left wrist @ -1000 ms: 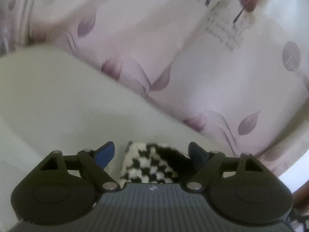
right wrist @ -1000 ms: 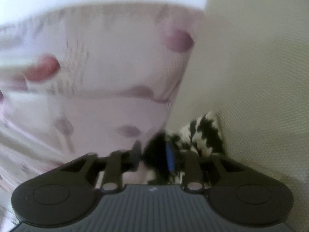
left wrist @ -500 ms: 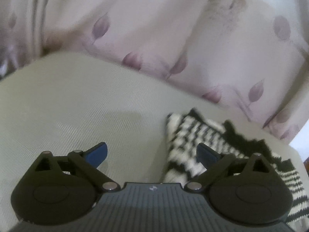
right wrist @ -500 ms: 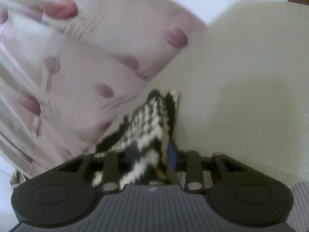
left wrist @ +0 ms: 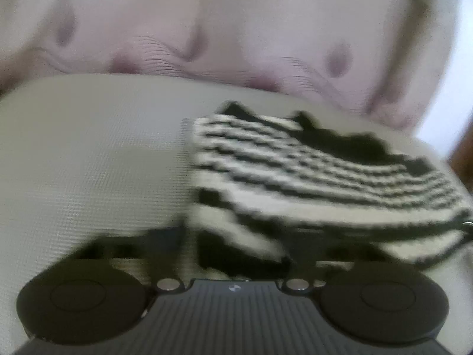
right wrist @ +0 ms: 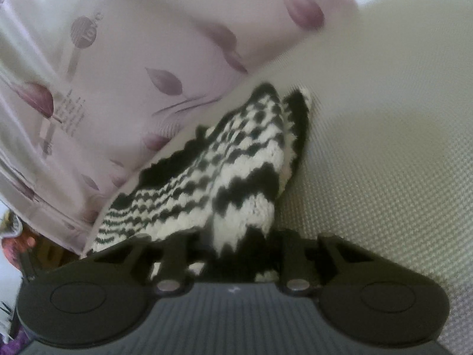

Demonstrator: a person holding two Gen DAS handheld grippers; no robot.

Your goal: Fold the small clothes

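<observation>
- Leaf-print curtain (right wrist: pixel 124 68) hangs behind the pale textured mat (left wrist: pixel 88 153)
- Striped knit garment (left wrist: pixel 310 171) lies on the mat by its far edge, a corner lifted at each gripper
- Left gripper (left wrist: pixel 236 254) jaws have just closed on 1 corner; right gripper (right wrist: pixel 233 251) jaws have just closed, clamped on another
- Risk: thick loose knit slipping out, fold skewing
- Pads buried in fabric, left view blurred

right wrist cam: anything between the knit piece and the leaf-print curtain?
Right wrist view: only a bare strip of cream mat separates the black-and-white knit from the curtain.
</observation>
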